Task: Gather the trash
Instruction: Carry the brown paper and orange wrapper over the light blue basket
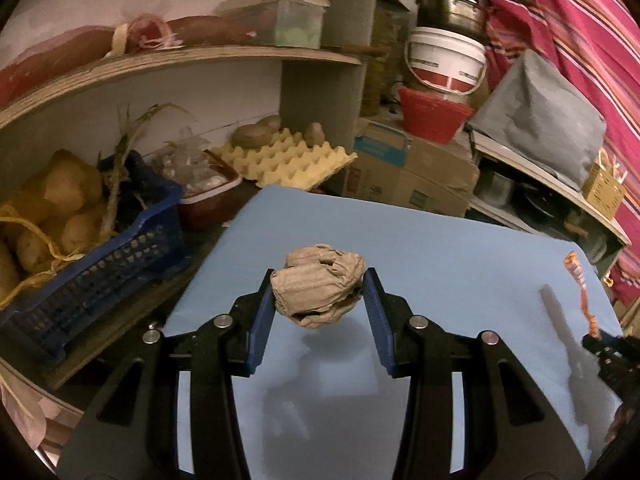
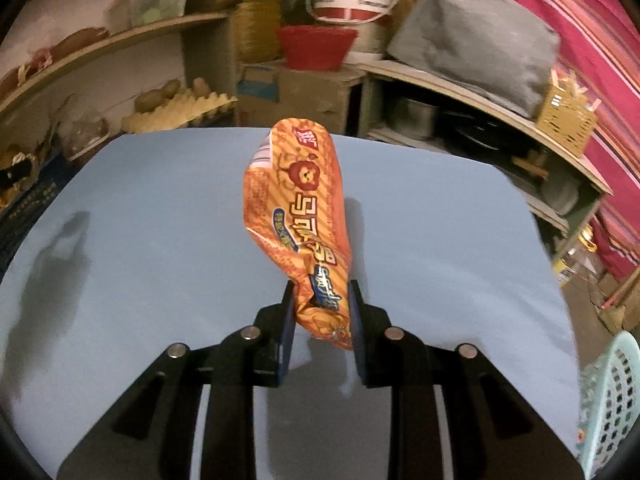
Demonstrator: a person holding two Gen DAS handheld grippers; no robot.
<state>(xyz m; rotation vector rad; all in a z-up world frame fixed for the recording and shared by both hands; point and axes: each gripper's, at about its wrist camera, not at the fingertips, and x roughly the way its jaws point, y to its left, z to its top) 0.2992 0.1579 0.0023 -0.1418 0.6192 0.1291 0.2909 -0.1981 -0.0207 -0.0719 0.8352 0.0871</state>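
Note:
My left gripper (image 1: 319, 280) is shut on a crumpled brown paper ball (image 1: 318, 284) and holds it above the blue table (image 1: 440, 248); its shadow falls on the table below. My right gripper (image 2: 321, 292) is shut on the lower end of an orange snack wrapper (image 2: 298, 200), which stands up above the table (image 2: 160, 240). The wrapper (image 1: 580, 280) and the right gripper also show at the right edge of the left wrist view.
A light teal perforated basket (image 2: 608, 392) stands at the table's right edge. Left of the table are a blue crate (image 1: 100, 256) with potatoes, a red tub and an egg tray (image 1: 288, 160). Shelves, cardboard boxes, buckets (image 1: 444, 64) and a striped curtain stand behind.

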